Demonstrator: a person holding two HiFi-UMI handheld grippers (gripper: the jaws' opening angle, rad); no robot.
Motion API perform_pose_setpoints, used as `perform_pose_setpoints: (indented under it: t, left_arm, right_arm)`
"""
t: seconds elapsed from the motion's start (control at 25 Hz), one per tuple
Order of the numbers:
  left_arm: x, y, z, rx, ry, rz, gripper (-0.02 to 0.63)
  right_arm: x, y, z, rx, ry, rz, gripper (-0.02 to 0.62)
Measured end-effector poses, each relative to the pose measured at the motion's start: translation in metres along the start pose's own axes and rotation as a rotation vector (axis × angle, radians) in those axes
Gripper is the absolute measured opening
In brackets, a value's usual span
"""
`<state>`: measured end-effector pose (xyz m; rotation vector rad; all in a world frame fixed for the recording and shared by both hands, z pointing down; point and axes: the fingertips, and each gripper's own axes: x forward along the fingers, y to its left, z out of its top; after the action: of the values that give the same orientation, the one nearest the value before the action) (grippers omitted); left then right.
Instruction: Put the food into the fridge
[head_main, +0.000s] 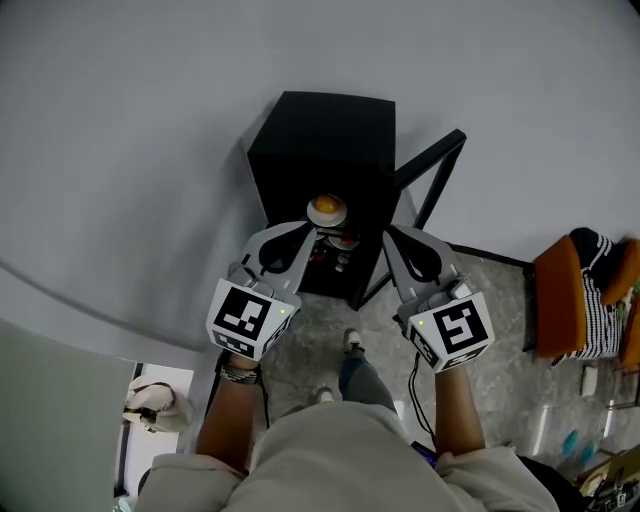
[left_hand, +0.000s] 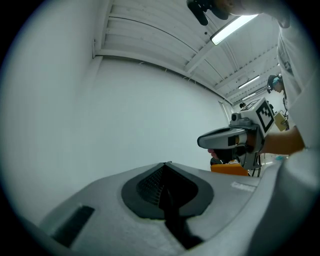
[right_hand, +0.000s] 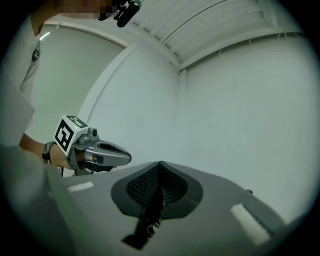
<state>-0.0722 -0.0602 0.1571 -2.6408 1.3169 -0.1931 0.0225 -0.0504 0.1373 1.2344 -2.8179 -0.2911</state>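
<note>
In the head view, the left gripper (head_main: 306, 236) and right gripper (head_main: 390, 238) are hovering over a black fridge (head_main: 320, 140) whose door (head_main: 420, 190) is standing open. Round yellow food (head_main: 326, 208) is sitting at the fridge's front top edge. In the left gripper view, the jaws are pressing together, holding nothing. In the right gripper view, the jaws are also meeting, empty.

The fridge (head_main: 320, 145) looks matt black, the floor (head_main: 490, 300) smooth speckled stone.

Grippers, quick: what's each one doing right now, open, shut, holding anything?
Left gripper: closed, holding nothing.
Right gripper: closed, holding nothing.
</note>
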Motion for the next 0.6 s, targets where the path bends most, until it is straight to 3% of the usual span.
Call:
perform_pose_setpoints:
  t: [0.6]
  left_arm:
    - [-0.0042,-0.0040,-0.0051,0.003,0.021,0.005,0.003]
  right_arm:
    - [-0.0059,0.0010,-0.0018,-0.003,0.013,0.002,0.005]
